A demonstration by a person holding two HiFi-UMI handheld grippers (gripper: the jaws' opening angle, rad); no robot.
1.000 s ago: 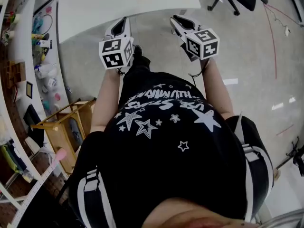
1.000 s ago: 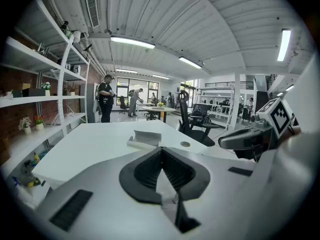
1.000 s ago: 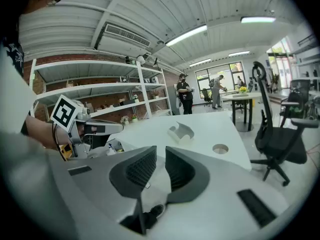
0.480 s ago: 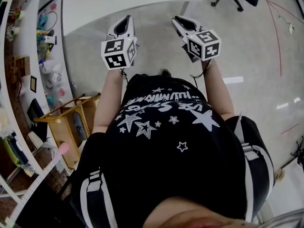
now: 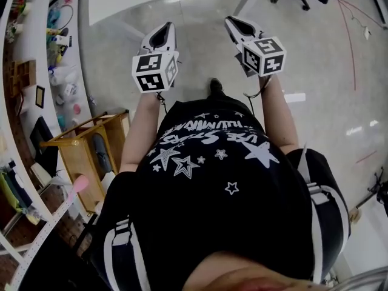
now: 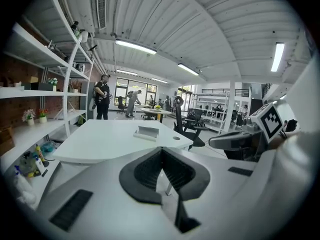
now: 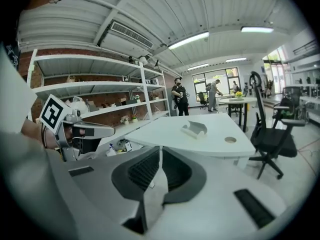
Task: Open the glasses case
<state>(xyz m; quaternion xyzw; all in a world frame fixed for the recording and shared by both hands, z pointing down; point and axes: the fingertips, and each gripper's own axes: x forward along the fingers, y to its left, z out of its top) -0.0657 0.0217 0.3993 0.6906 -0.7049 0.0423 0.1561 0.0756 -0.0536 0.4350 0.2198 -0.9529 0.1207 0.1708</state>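
Across an open workshop, a glossy grey floor (image 5: pixel 200 53) spreads under a ribbed white ceiling (image 6: pixel 165 29) with strip lights (image 6: pixel 135 46); white shelving (image 7: pixel 100 91) lines a brick wall (image 6: pixel 12 71) beside a broad white table (image 6: pixel 100 139) with a curved edge. Both grippers hang over the floor just short of that table: the left gripper (image 6: pixel 161 149) is clenched on nothing, and the right gripper (image 7: pixel 160 148) has just been closing, tips meeting, nothing between. The glasses case (image 7: pixel 195 129) lies on the tabletop, well apart from both, near a round hole (image 7: pixel 230 139).

White table (image 5: pixel 133 2), black shirt (image 5: pixel 212 211) with white stars, light wooden rack (image 5: pixel 76 168), black chair (image 7: pixel 270 139).
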